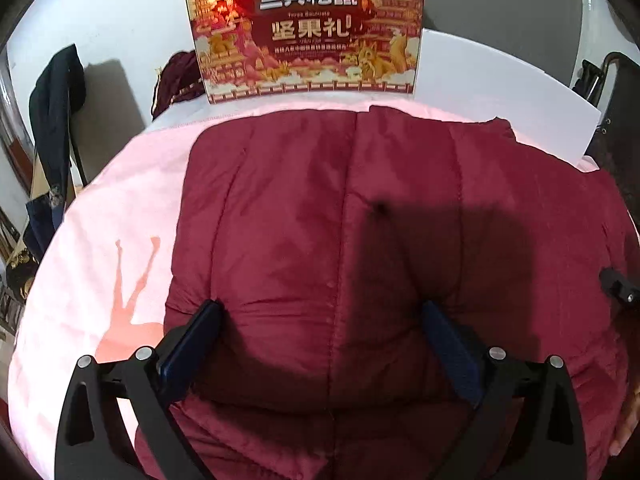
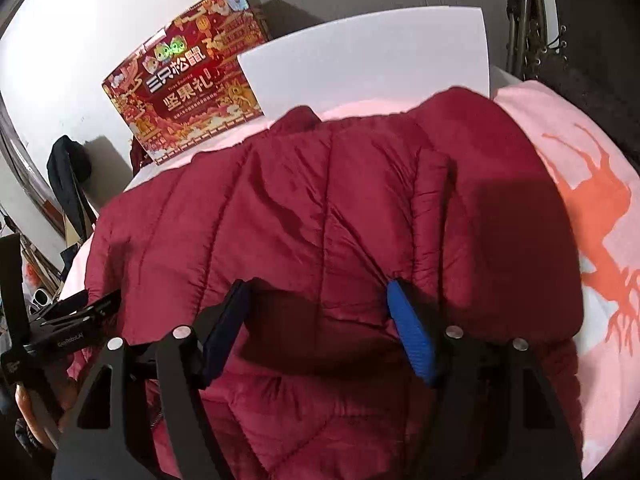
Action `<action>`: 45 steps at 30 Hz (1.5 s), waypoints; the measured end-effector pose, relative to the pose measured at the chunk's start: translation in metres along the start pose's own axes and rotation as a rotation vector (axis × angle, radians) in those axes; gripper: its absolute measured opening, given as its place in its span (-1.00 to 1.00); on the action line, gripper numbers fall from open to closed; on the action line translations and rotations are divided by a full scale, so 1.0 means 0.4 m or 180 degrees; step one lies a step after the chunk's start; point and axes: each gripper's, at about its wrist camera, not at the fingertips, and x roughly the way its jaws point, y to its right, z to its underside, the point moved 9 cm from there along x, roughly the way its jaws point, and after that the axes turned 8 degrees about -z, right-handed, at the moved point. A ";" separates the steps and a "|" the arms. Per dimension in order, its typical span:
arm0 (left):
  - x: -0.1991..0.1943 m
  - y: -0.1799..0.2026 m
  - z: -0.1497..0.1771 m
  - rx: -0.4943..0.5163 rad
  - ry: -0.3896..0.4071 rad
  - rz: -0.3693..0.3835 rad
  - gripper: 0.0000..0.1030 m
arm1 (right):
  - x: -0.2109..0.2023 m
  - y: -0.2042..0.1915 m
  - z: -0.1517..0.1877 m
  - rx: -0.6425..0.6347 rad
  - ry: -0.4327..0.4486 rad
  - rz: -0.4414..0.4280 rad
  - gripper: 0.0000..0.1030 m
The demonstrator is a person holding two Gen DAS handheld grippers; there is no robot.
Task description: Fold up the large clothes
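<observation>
A dark red quilted puffer jacket lies spread on a pink cloth, seen also in the right wrist view. My left gripper is open, its blue-padded fingers pressed onto the jacket's near part. My right gripper is open too, fingers resting on the jacket near a bulging fold. The left gripper's body shows at the left edge of the right wrist view. Neither gripper holds fabric.
A red gift box with gold print stands at the far edge, beside a white board. The pink cloth has an orange deer print. Dark clothes hang on a chair at the left.
</observation>
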 end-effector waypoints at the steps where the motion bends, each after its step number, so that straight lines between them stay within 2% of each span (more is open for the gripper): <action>1: -0.003 -0.001 0.002 0.0000 0.0008 -0.0016 0.93 | -0.003 -0.002 0.000 -0.0030 0.0013 0.0027 0.38; 2: -0.011 -0.002 0.001 -0.0002 0.0032 -0.0026 0.93 | -0.005 -0.004 0.003 -0.0035 -0.0009 0.0026 0.38; 4: -0.034 -0.016 -0.008 -0.0033 0.0139 -0.0057 0.93 | -0.028 -0.009 -0.006 -0.0050 0.0115 0.0040 0.38; 8: -0.095 -0.100 -0.052 -0.0270 0.0448 -0.0166 0.93 | -0.107 -0.012 -0.049 -0.0087 0.0586 0.0057 0.38; 10: -0.098 -0.158 -0.063 -0.0472 0.0461 -0.0197 0.93 | -0.128 -0.005 -0.067 -0.0103 0.0742 0.0084 0.38; 12: -0.073 -0.203 -0.056 -0.0636 0.0331 -0.0203 0.93 | -0.129 0.011 -0.074 -0.0036 0.0784 0.0083 0.29; 13: -0.039 -0.227 -0.044 -0.0732 0.0169 -0.0219 0.93 | -0.122 0.022 -0.073 0.0002 0.0759 0.0089 0.27; 14: -0.014 -0.238 -0.030 -0.0762 0.0041 -0.0226 0.93 | -0.103 0.038 -0.067 0.0055 0.0659 0.0098 0.26; 16: 0.072 -0.228 0.006 -0.0768 -0.0389 -0.0090 0.93 | -0.025 0.090 -0.032 0.0292 0.0201 0.0148 0.26; 17: 0.088 -0.223 0.012 -0.0811 -0.0472 0.0006 0.93 | -0.003 0.101 -0.022 0.0383 0.0087 0.0098 0.26; 18: 0.091 -0.224 0.011 -0.0868 -0.0482 0.0045 0.93 | -0.004 0.108 -0.026 0.0444 0.0113 0.0032 0.25; 22: 0.063 -0.222 -0.003 -0.0774 -0.0276 -0.0117 0.93 | -0.009 0.107 -0.026 0.0416 0.0154 0.0027 0.28; 23: 0.032 -0.220 -0.017 -0.0710 -0.0086 -0.0223 0.93 | -0.008 0.105 -0.028 0.0399 0.0175 0.0021 0.29; 25: -0.020 -0.214 -0.033 -0.0633 0.0190 -0.0281 0.93 | -0.026 0.103 -0.034 0.0404 0.0295 -0.0014 0.29; 27: -0.098 -0.179 -0.042 -0.0525 0.0505 -0.0184 0.93 | -0.051 0.105 -0.040 0.0395 0.0414 0.0004 0.29; 29: -0.142 -0.131 -0.024 -0.0381 0.0579 -0.0040 0.93 | -0.076 0.096 -0.036 0.0341 0.0468 0.0077 0.30; 33: -0.166 -0.018 0.081 0.0115 0.0337 0.0141 0.93 | -0.119 0.028 0.030 0.0154 0.0308 0.0039 0.54; 35: -0.169 0.031 0.141 0.0380 0.0199 0.0150 0.93 | -0.134 -0.015 0.084 0.0033 0.0161 -0.0055 0.55; 38: -0.212 0.052 0.209 0.0647 0.0257 -0.0027 0.93 | -0.161 -0.071 0.175 -0.0143 -0.0051 -0.0172 0.55; 40: -0.241 0.052 0.238 0.0685 0.0283 -0.0024 0.93 | -0.183 -0.104 0.230 -0.0310 -0.0134 -0.0147 0.60; 45: -0.309 0.004 0.357 0.0506 0.0136 0.0142 0.93 | -0.234 -0.168 0.364 -0.0689 -0.0459 -0.0106 0.80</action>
